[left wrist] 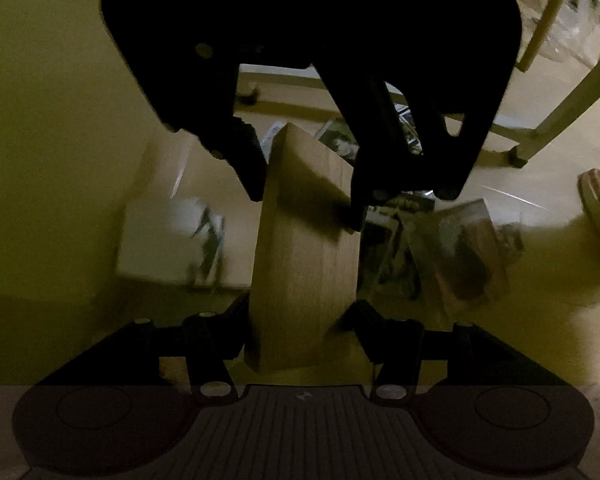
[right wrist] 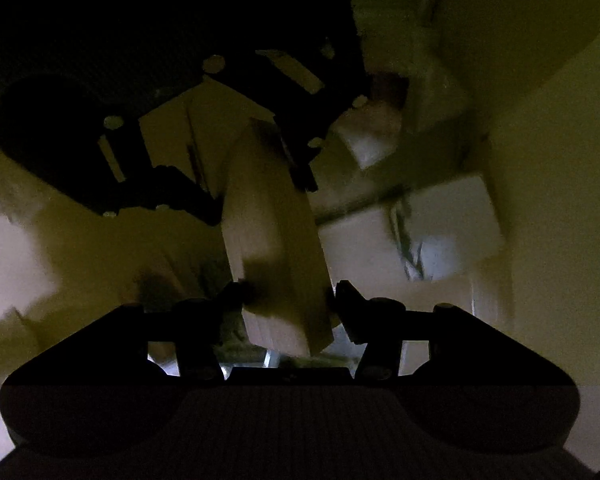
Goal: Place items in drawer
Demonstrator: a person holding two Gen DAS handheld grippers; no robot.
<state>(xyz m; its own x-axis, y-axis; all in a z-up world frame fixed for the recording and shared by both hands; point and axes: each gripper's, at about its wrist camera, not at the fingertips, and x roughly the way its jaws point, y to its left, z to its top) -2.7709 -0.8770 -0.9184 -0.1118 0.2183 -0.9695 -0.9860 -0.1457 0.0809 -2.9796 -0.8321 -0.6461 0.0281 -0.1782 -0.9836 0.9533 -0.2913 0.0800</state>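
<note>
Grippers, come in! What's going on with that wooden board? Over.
Left gripper and right gripper both clamped on the wooden board, opposite ends. Magazines strewn on the floor below. No drawer visible.

My right gripper is covering the far end of the wooden block. Motion blur is smearing the magazines and white box; their print is staying illegible.

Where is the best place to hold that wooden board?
By its two ends, across the thin thickness. The wooden board is long, flat and narrow, so the left gripper pinches the near end and the right gripper the opposite end, probably keeping it steady.
</note>
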